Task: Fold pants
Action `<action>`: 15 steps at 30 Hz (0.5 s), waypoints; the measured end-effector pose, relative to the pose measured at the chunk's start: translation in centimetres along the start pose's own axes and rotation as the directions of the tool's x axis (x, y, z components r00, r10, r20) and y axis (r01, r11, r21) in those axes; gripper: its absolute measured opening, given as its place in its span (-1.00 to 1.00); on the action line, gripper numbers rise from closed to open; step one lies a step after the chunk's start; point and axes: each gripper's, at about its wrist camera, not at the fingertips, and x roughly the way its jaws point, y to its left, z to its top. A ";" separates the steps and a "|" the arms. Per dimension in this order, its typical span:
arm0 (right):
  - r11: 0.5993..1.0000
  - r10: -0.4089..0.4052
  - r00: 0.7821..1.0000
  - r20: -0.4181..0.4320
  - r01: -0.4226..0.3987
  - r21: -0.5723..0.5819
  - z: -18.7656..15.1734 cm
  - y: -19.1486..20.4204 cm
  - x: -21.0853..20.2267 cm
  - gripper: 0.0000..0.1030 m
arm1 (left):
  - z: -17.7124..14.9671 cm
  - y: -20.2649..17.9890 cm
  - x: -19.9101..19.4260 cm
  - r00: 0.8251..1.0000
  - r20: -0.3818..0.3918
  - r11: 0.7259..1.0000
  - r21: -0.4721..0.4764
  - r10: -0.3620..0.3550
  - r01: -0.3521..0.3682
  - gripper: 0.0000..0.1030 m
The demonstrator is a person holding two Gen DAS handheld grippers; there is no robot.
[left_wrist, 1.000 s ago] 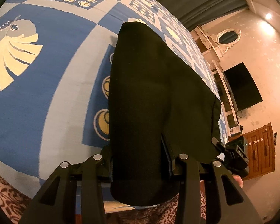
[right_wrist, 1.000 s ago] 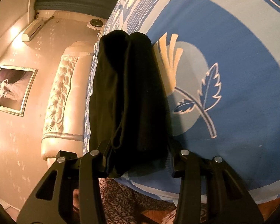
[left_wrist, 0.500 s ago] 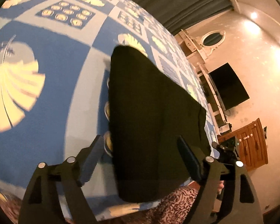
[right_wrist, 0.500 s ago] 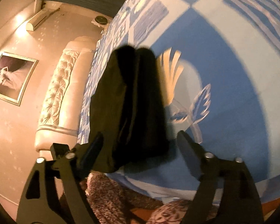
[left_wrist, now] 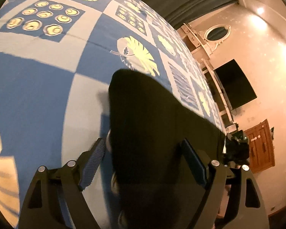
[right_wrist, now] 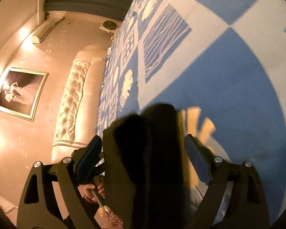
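Black pants point(left_wrist: 152, 133) laid folded on blue patterned bedspread point(left_wrist: 38, 95), near bed's edge, between both sets of jaws. Left gripper point(left_wrist: 143, 164) released, jaws just spread, pads clear of cloth. Right gripper point(right_wrist: 141, 162) likewise let go, jaws just opened, cloth between but ungripped. Step judged: fold set down, release. Next likely called for: fresh grasp at far end, 12 o'clock, for second fold. Left view alone: television point(left_wrist: 234, 84), wooden cabinet point(left_wrist: 261, 147) at 3 o'clock. Right view alone: tufted headboard point(right_wrist: 72, 103), framed picture point(right_wrist: 21, 93) at 9 o'clock, person's hand point(right_wrist: 93, 190).
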 end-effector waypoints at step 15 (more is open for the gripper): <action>0.997 -0.064 0.995 -0.079 0.061 -0.037 0.5 -0.6 2.5 -0.14 | 2.6 0.2 2.0 0.997 0.003 0.996 0.040 0.077 -0.077 0.17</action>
